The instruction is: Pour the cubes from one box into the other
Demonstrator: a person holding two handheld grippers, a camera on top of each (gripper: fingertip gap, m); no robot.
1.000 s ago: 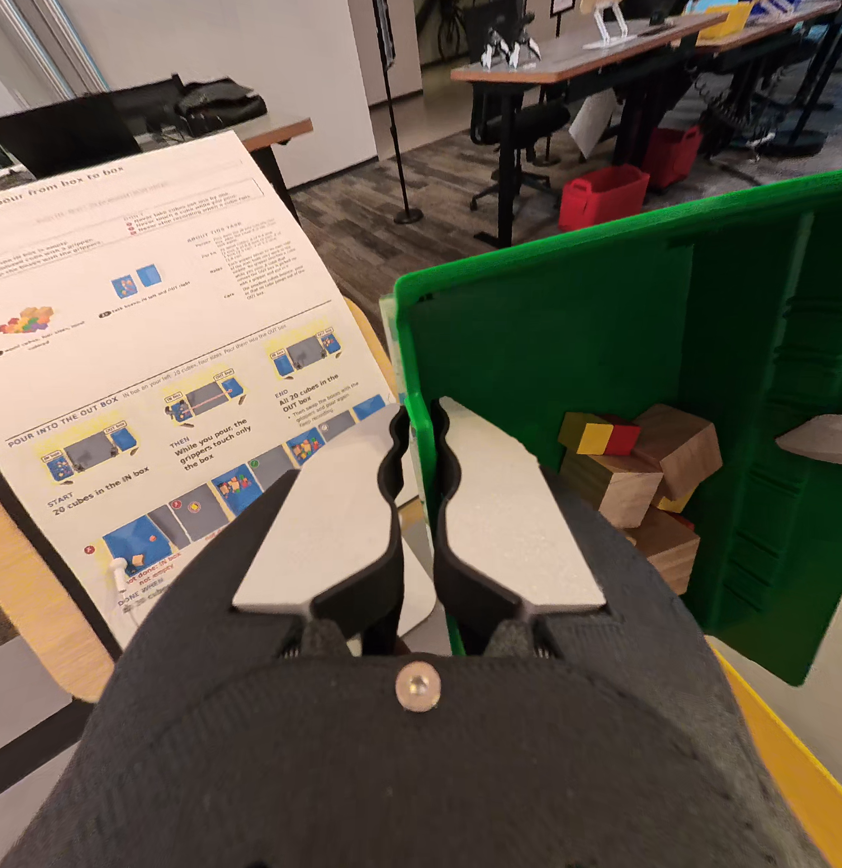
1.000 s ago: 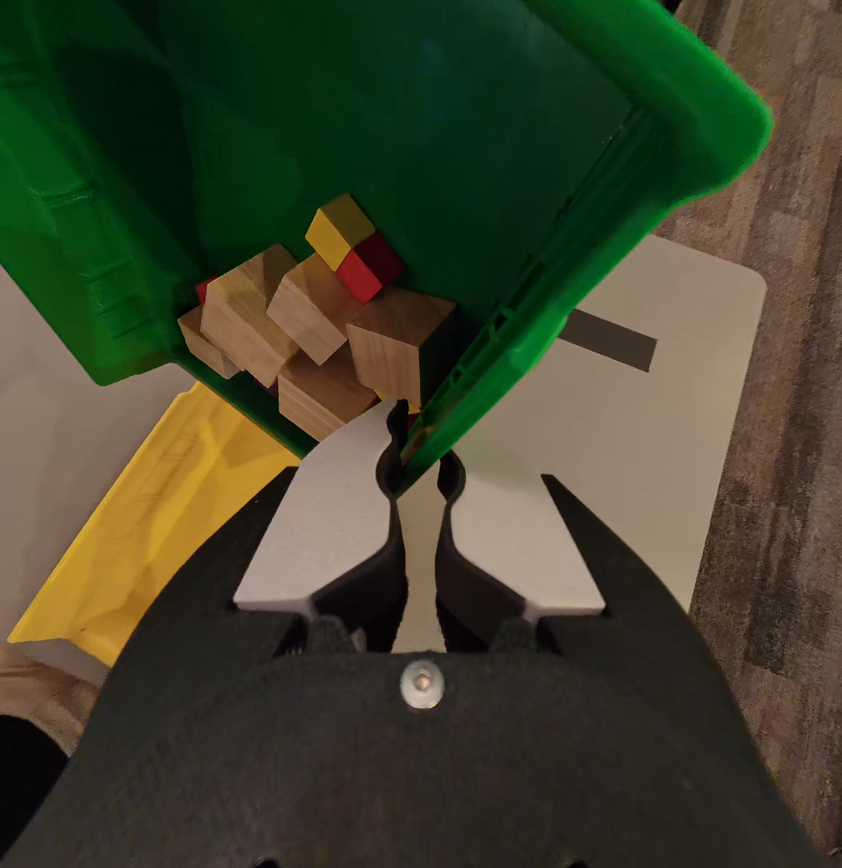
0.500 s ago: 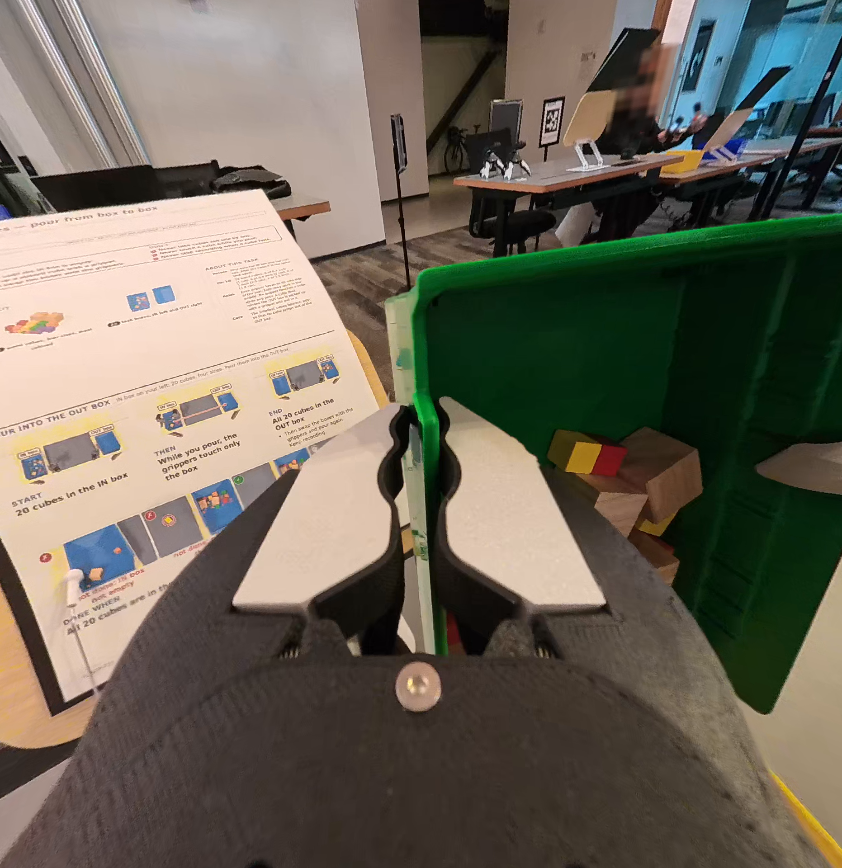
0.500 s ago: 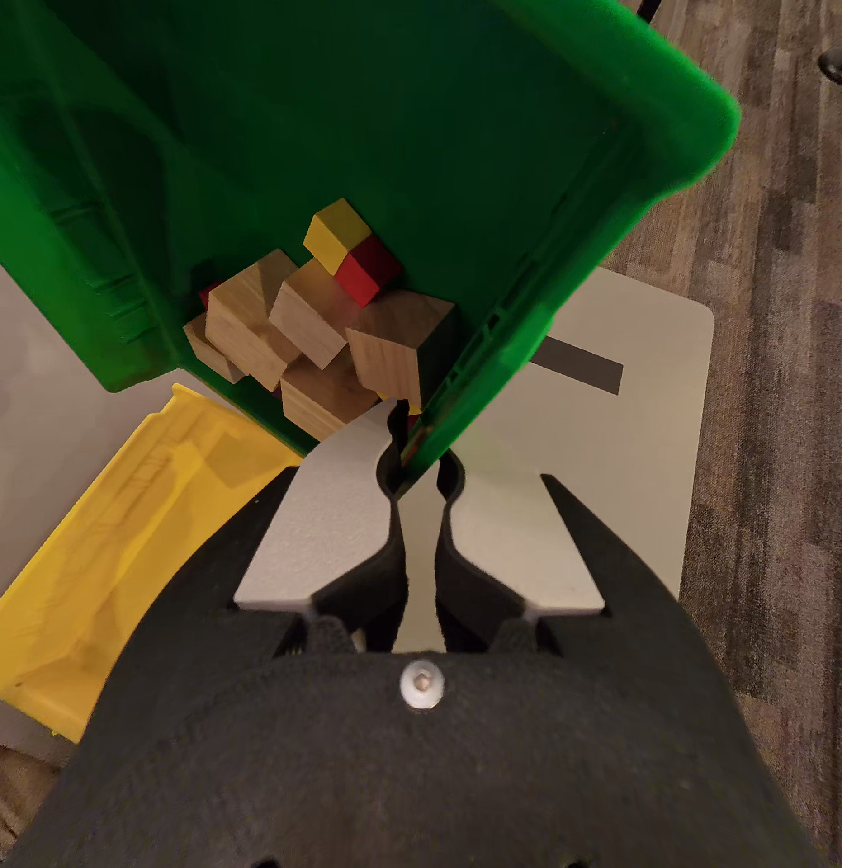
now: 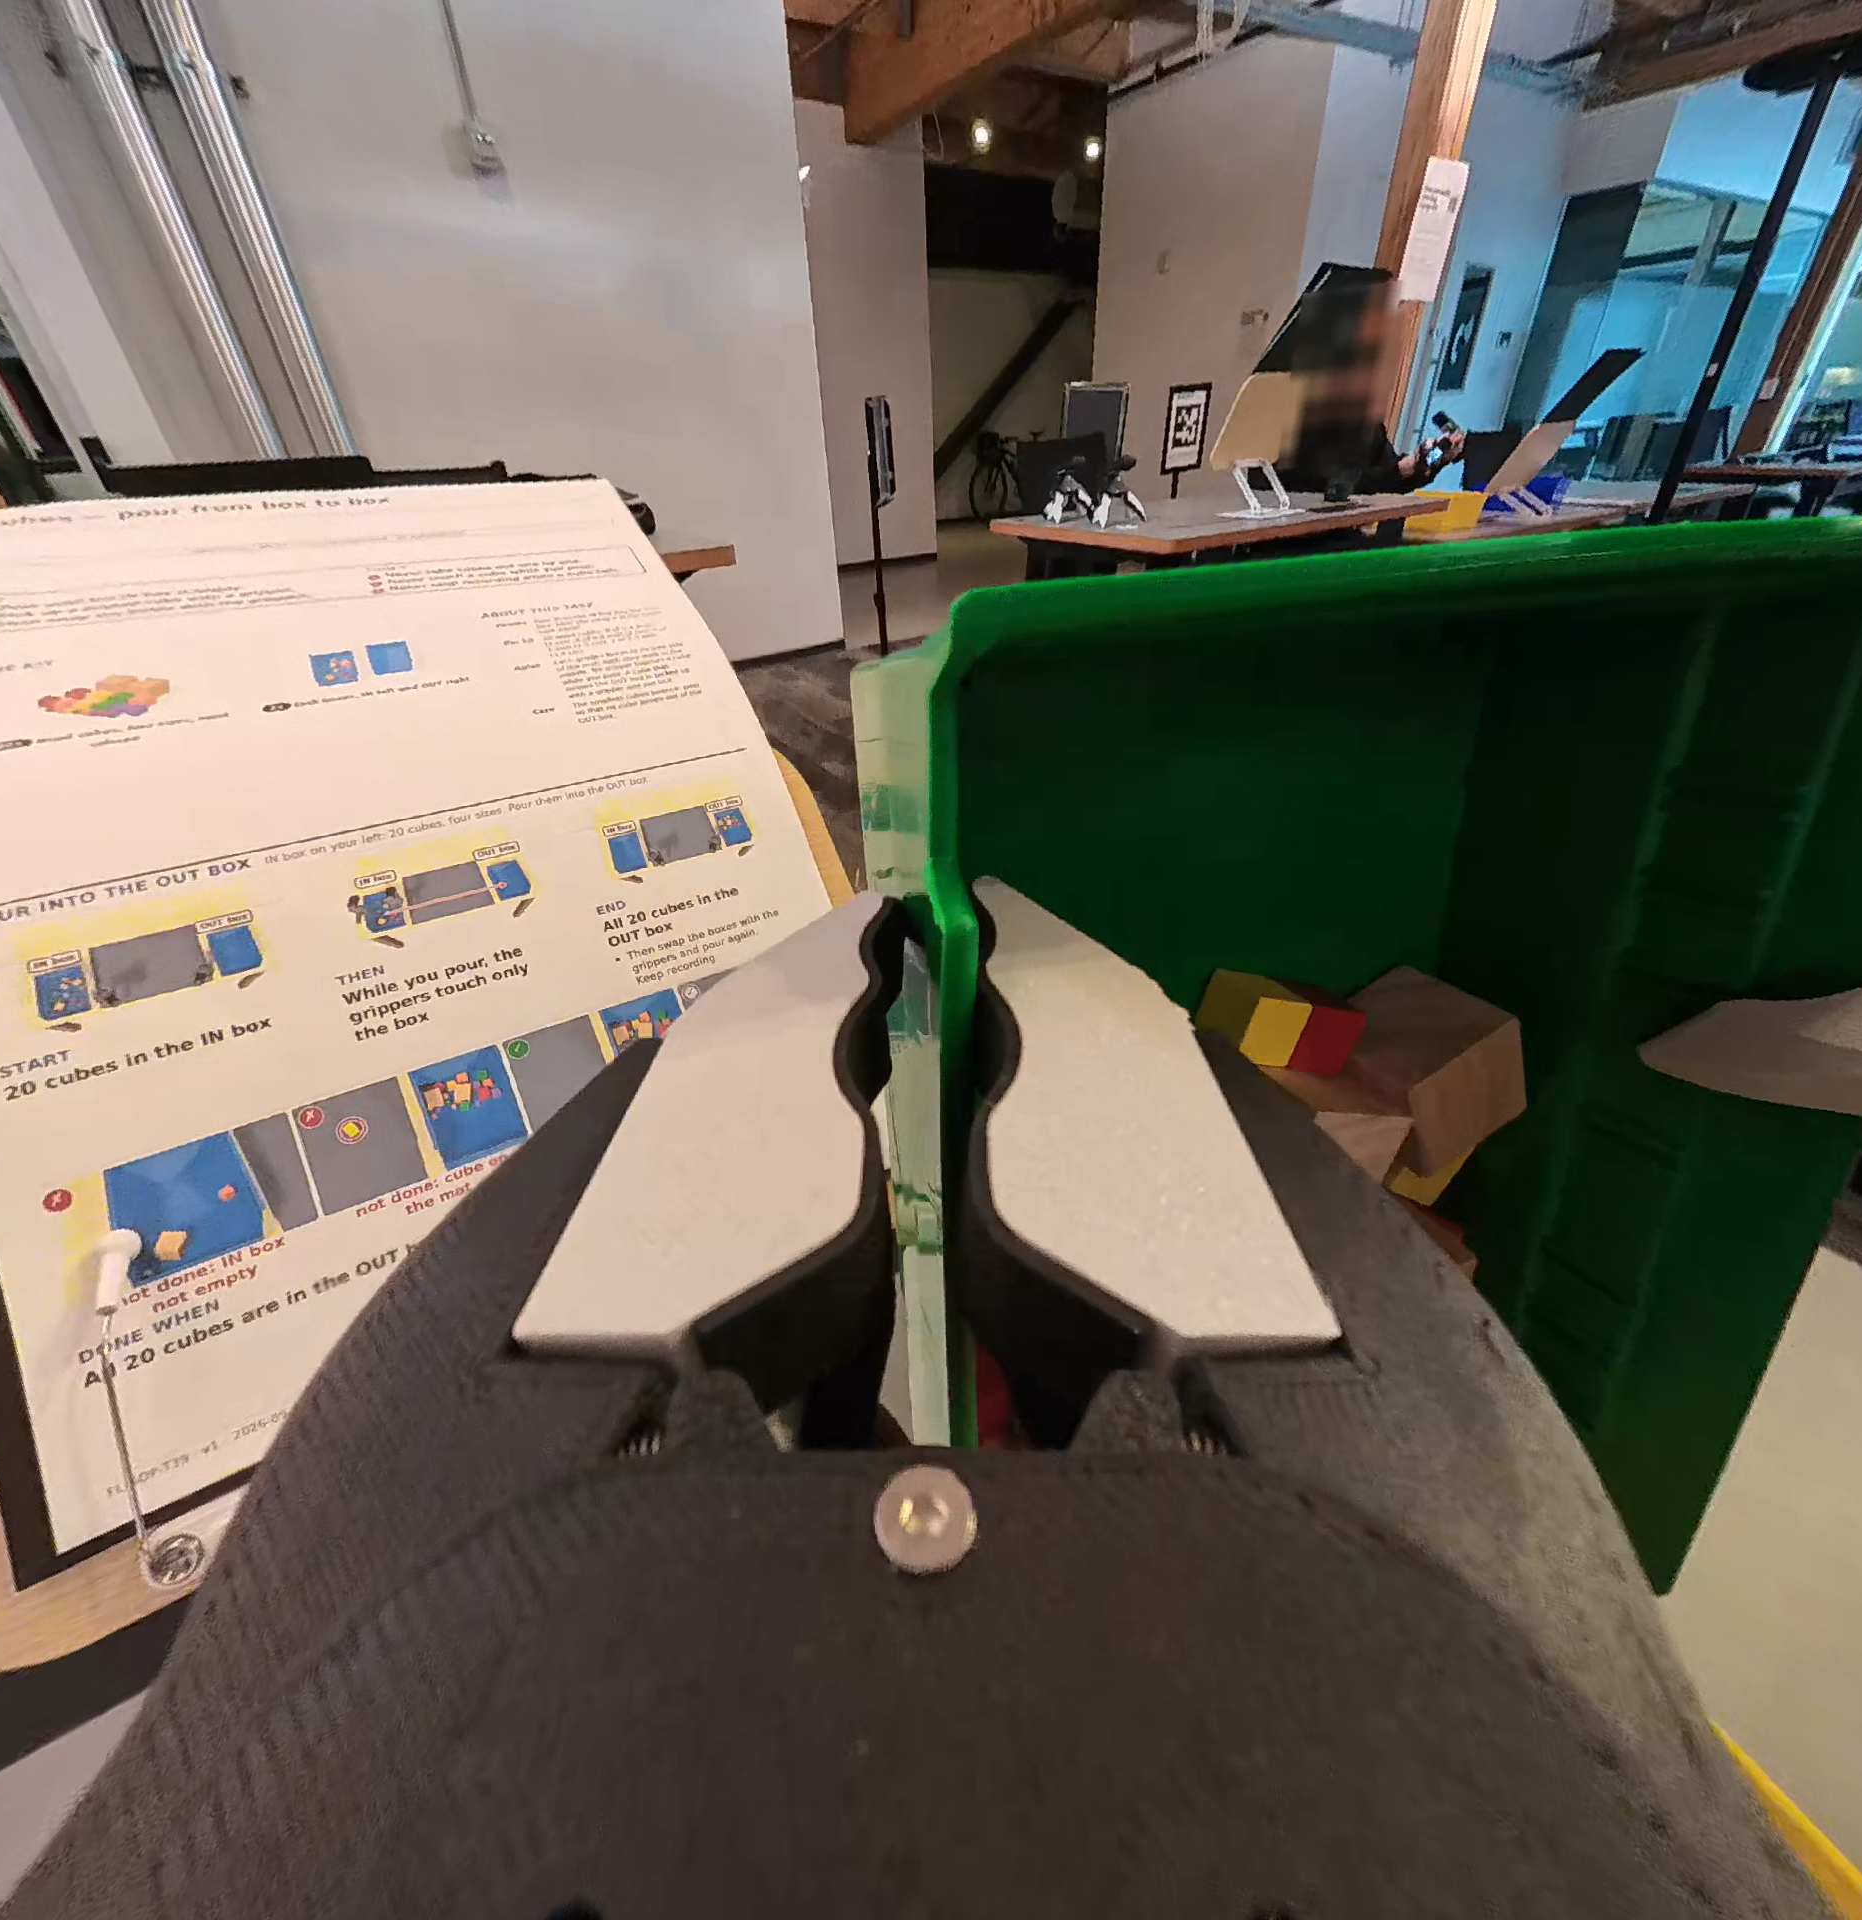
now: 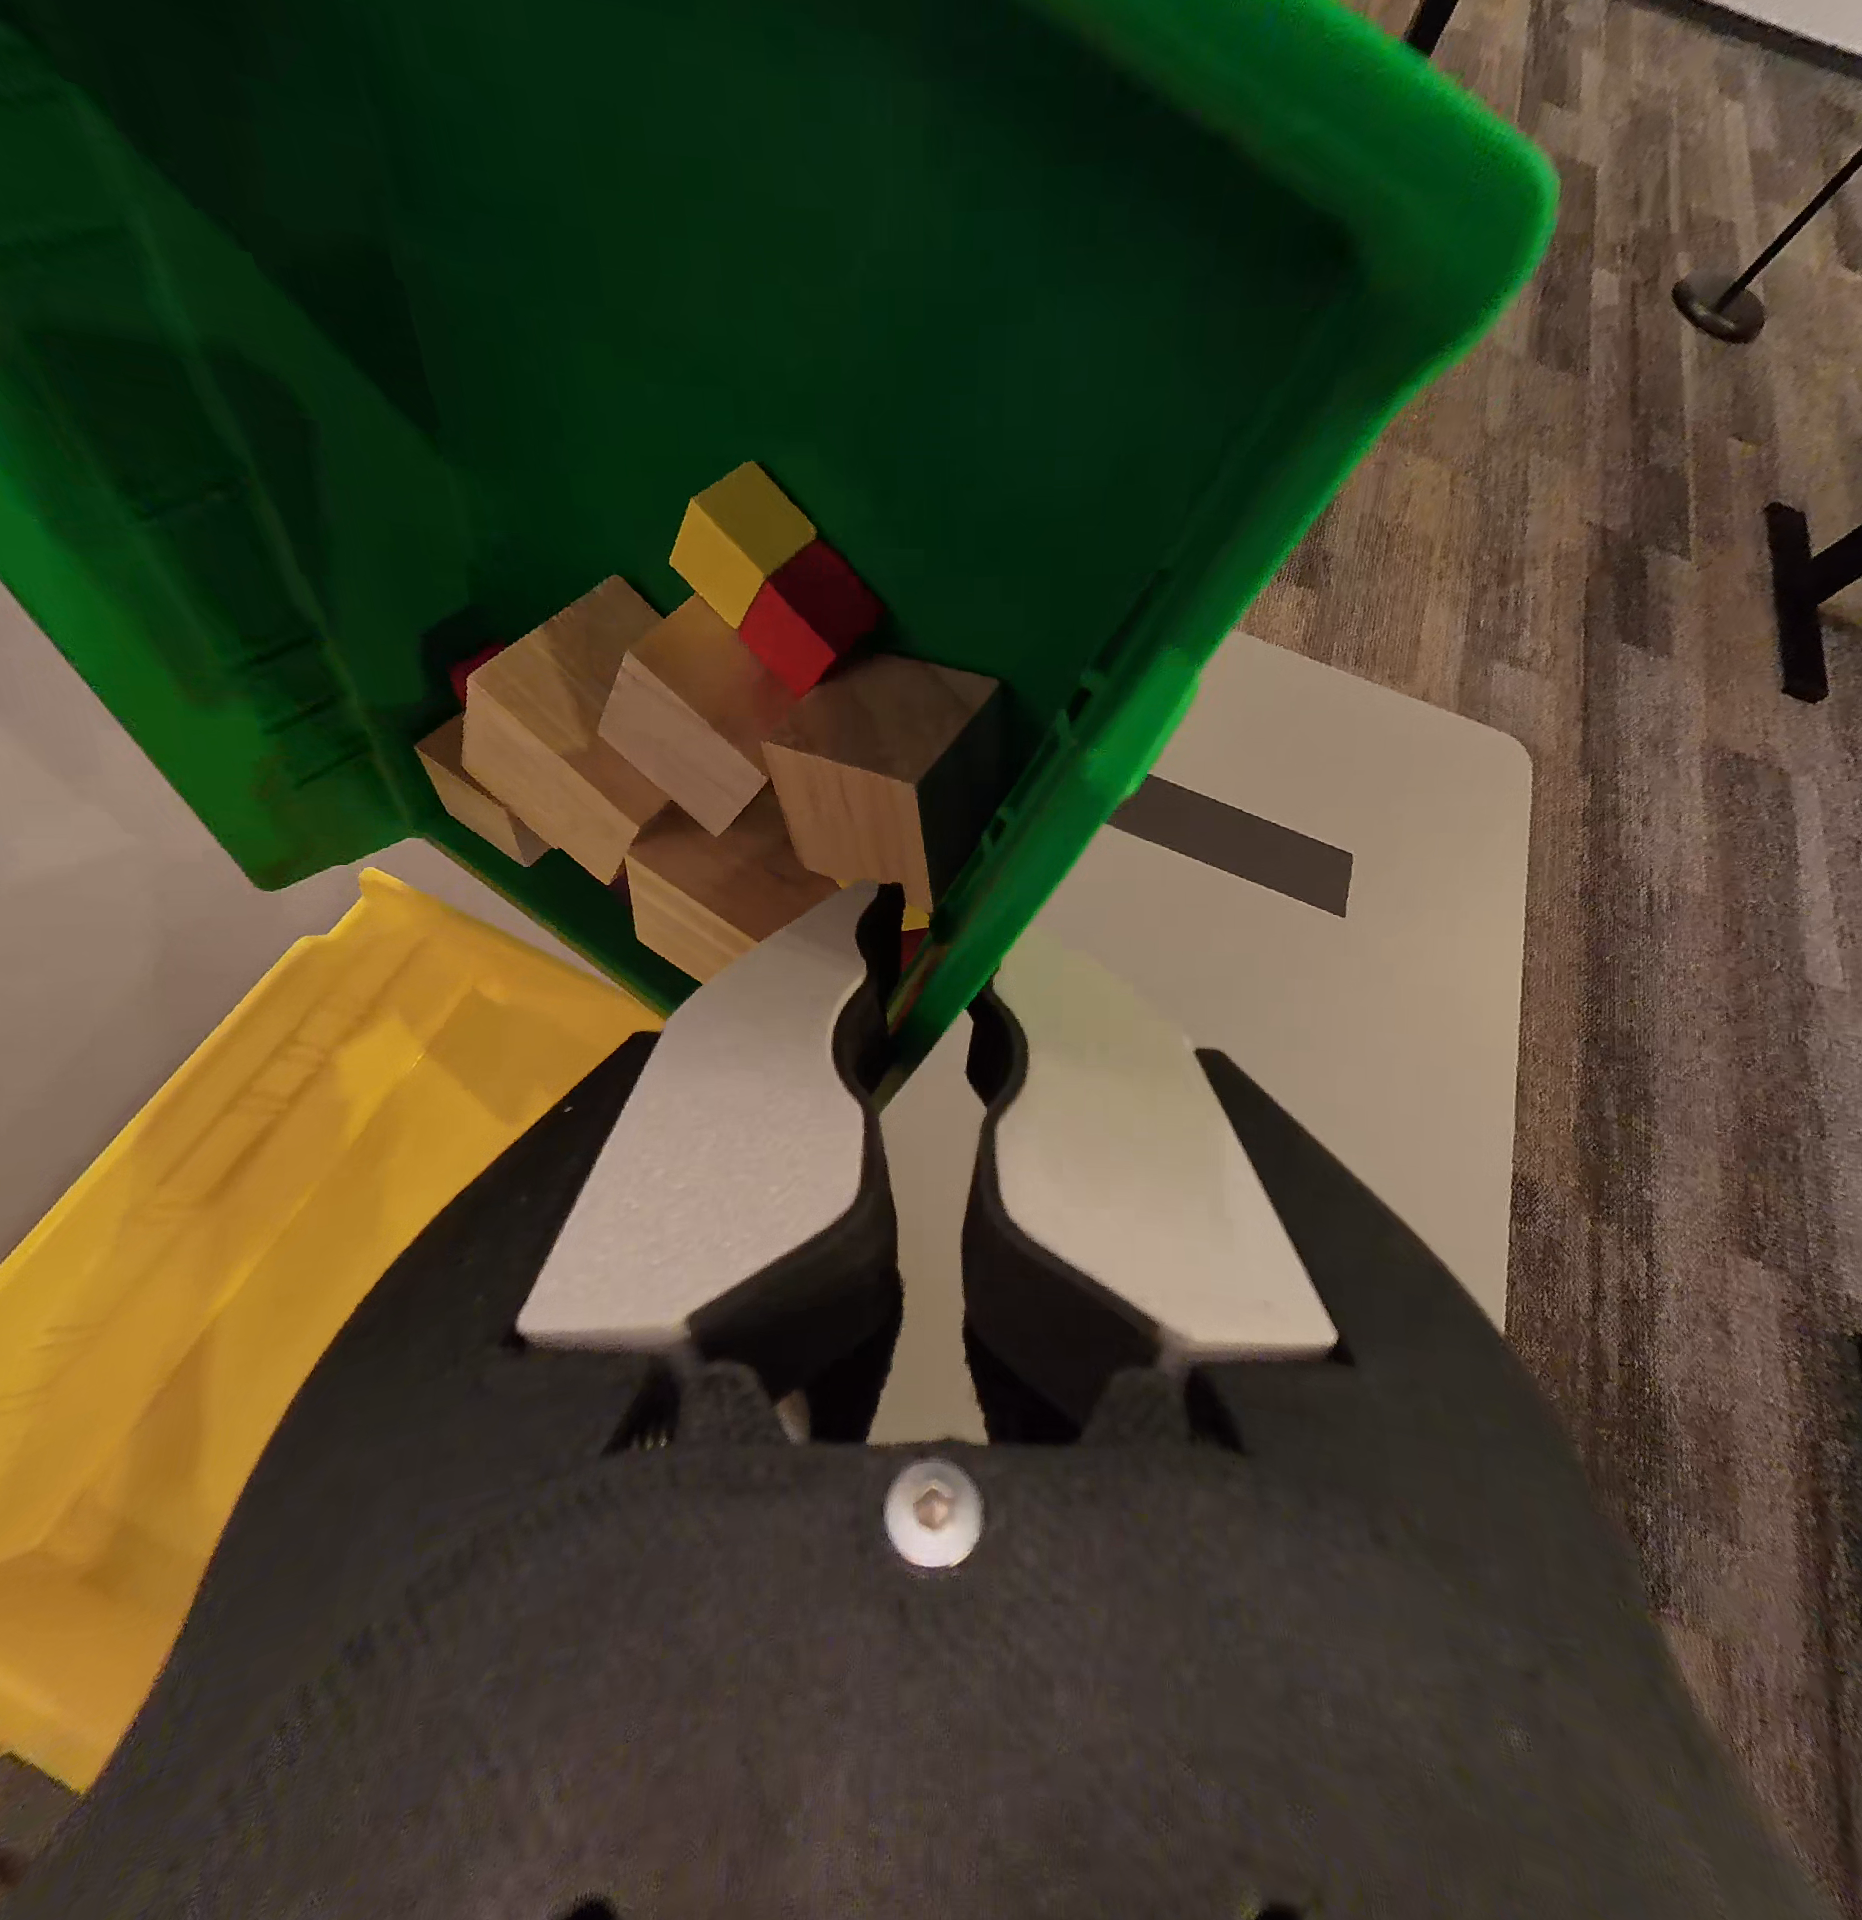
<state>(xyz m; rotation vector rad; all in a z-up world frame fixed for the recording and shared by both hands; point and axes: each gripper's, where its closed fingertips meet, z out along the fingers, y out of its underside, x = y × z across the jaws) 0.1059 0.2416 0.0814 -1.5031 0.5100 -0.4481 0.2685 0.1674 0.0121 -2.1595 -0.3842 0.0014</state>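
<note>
A: Now, what is each gripper doing?

B: Left gripper (image 5: 932, 914) is clamping one side wall of the green box (image 5: 1322, 790) — one finger outside the wall, one inside. Right gripper (image 6: 922, 935) is pinching the opposite wall near its rim, jaws narrowed onto the plastic. Its finger is showing at the right edge of the left wrist view.

A: Where is the box lying relative to them?

B: It is hanging between the two grippers, tipped steeply so its opening is facing the cameras.

A: And the cubes?

B: Wooden cubes (image 6: 688, 727) are piling in the low corner just ahead of the right gripper's fingertips, with a yellow cube (image 6: 740, 540) and a red cube (image 6: 802, 623) sitting on top of the heap, touching each other.

A: The receiving box?

B: Yellow box (image 6: 241, 1195) is lying below and to the left of the right gripper, under the green box's lower edge, on a pale mat (image 6: 1374, 1039). An instruction sheet (image 5: 314, 831) is standing left of the left gripper.
</note>
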